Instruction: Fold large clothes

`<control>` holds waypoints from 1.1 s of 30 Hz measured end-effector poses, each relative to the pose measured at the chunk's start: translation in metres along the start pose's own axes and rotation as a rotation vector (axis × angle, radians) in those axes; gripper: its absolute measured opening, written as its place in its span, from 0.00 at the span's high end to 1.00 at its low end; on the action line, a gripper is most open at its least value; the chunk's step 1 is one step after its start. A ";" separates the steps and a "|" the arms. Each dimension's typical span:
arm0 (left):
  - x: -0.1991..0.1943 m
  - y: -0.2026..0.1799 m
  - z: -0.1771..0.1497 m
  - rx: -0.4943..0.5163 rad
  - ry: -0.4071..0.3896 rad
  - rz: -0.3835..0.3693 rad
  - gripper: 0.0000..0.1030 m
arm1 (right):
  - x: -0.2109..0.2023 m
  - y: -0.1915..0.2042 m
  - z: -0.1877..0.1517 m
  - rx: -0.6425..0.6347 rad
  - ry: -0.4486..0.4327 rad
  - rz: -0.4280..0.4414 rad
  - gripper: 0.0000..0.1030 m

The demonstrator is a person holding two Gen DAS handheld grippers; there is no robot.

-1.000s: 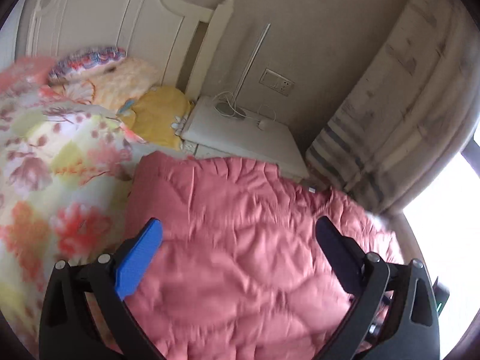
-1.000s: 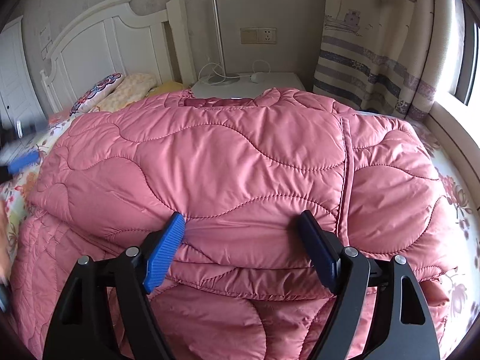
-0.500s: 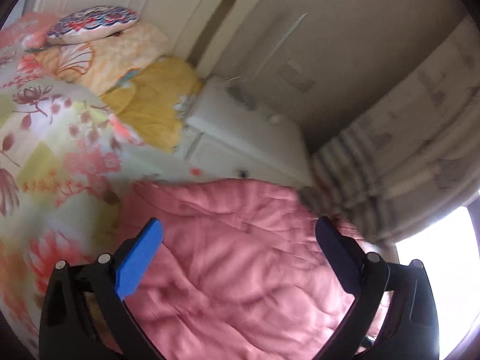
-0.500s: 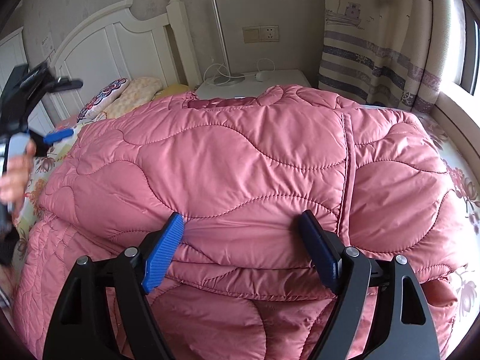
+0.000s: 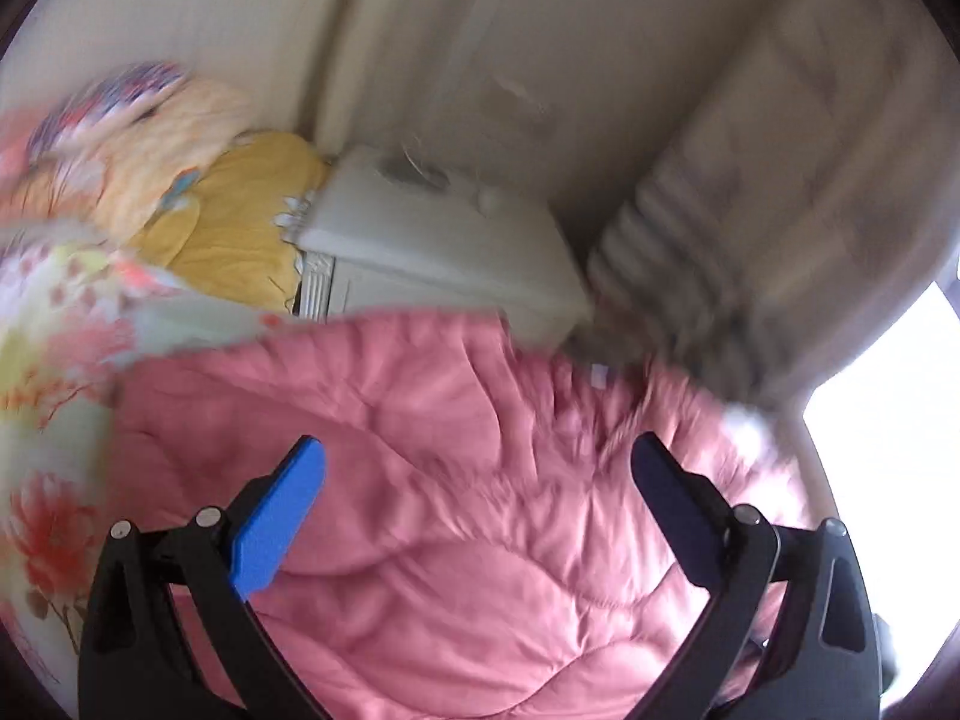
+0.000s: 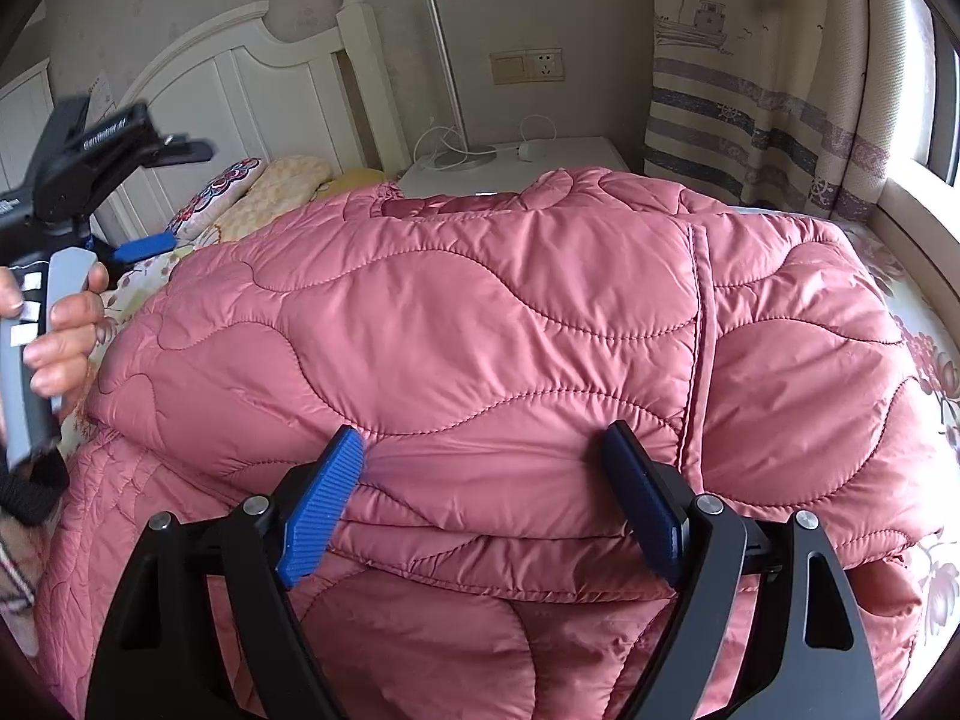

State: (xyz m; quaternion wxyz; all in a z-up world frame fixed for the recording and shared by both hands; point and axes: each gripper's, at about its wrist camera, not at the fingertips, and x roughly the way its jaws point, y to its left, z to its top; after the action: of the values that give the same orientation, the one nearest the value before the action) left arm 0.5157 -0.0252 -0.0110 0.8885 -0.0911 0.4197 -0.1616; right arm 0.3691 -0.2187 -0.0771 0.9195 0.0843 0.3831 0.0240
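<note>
A large pink quilted coat (image 6: 480,330) lies folded in layers on the bed. It also shows in the blurred left wrist view (image 5: 468,510). My right gripper (image 6: 483,459) is open, its fingers spread at the front edge of the coat's top layer, gripping nothing. My left gripper (image 5: 477,468) is open and empty, held in the air above the coat. In the right wrist view the left gripper's body (image 6: 90,150) shows at the far left, held by a hand (image 6: 60,336) above the coat's left edge.
A floral bedspread (image 5: 48,360) covers the bed, with pillows (image 6: 252,192) by the white headboard (image 6: 240,90). A white nightstand (image 6: 516,165) with a lamp and cables stands behind the coat. A striped curtain (image 6: 750,90) and a window sill are on the right.
My left gripper has risen and swung, its view tilting up then back down toward the coat, now blurred. In the right wrist view it appeared at the left and climbed. The right gripper hardly moved.
</note>
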 end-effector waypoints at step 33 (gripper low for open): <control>-0.100 -0.016 -0.163 0.222 0.000 0.389 0.02 | 0.002 -0.008 0.000 0.043 0.005 0.071 0.17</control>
State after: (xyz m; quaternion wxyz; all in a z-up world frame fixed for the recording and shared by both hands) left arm 0.3260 -0.0081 -0.0377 0.9076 0.0899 0.4089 -0.0321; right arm 0.3701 -0.2268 -0.0798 0.9152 0.1172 0.3825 0.0484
